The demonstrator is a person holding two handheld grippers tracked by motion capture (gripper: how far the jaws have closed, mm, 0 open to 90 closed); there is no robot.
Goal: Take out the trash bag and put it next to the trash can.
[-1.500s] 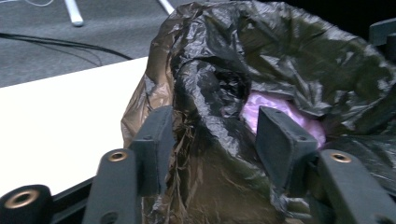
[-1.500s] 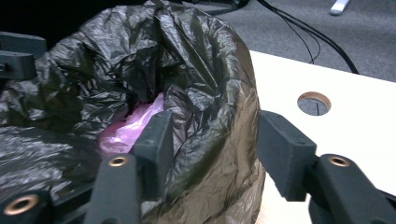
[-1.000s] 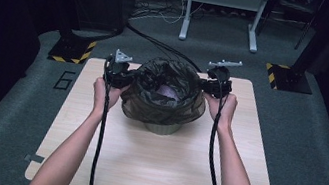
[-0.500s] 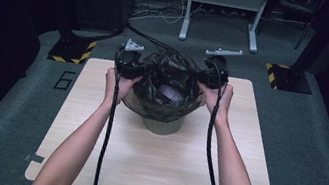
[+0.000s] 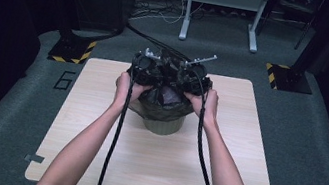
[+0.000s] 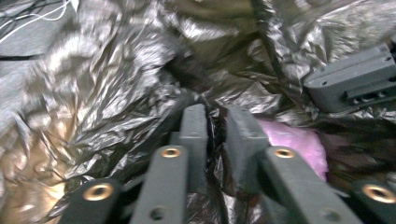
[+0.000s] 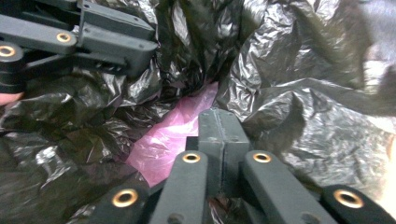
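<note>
A small olive bin lined with a crinkled black bag stands at the table's middle back. Something pink lies inside the bag. My left gripper and right gripper meet over the bin's mouth, with the bag's rim gathered between them. In the left gripper view the left gripper has just been opening: a narrow gap shows, with black film in it, beside the pink thing. The right gripper has just begun opening, but its jaws still look closed on bag film above the pink thing.
The light wooden table has bare room in front of and beside the bin. Behind it on the grey floor stand a metal frame, two black bases with yellow-black tape and loose cables.
Both hands have moved inward from the bin's two sides to its middle, pulling the bag's rim together. The bag's mouth has narrowed.
</note>
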